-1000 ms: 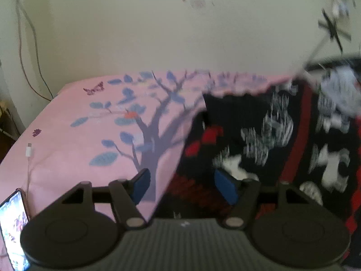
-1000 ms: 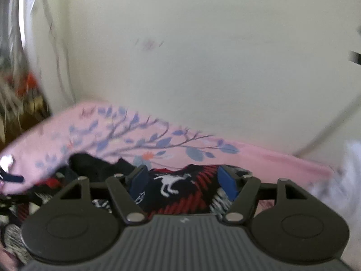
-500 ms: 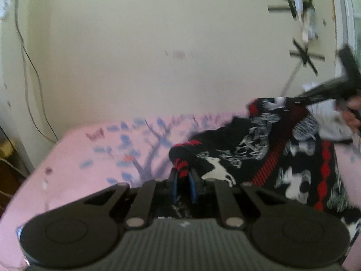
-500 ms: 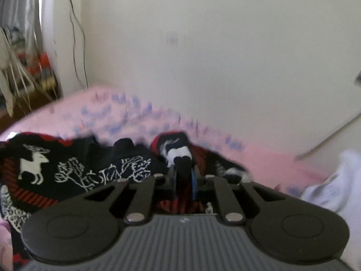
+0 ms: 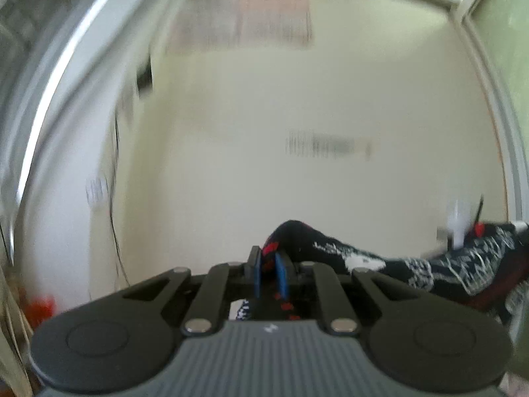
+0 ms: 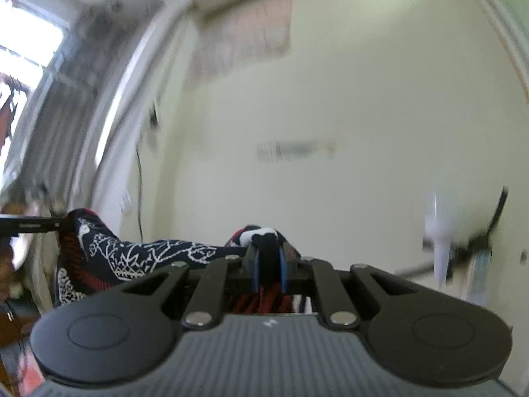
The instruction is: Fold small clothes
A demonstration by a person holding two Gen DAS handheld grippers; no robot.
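From the left wrist camera, the left gripper [image 5: 268,269] has its two blue pads clamped together on a pinch of the black knitted garment [image 5: 413,268], red stitching showing between them. The cloth humps up just beyond the fingertips and then runs off to the right in a taut band — white reindeer and snowflake-like patterning on black, with a dark red stripe lower down. At the far right end of that band the other tool shows only as a blur. Behind it all stands a cream wall [image 5: 297,182]; a smeared dark patch in its middle and a pinkish sheet [image 5: 244,16] high up may carry writing, but both are too blurred to read. A thin cable [image 5: 115,198] hangs down the wall at the left. The only mark I can make out is a small pale logo on the ribbed grey body of the tool, too small to read.

From the right wrist camera, the right gripper [image 6: 268,264] is likewise closed tight on the garment [image 6: 142,254], a black-and-white fold bulging above the pads. The fabric stretches away to the left — held in the air between the two tools — to where the left gripper [image 6: 61,224] pinches its far corner. A bright window [image 6: 26,49] sits at upper left; a white blurred object [image 6: 443,228] hangs at right.
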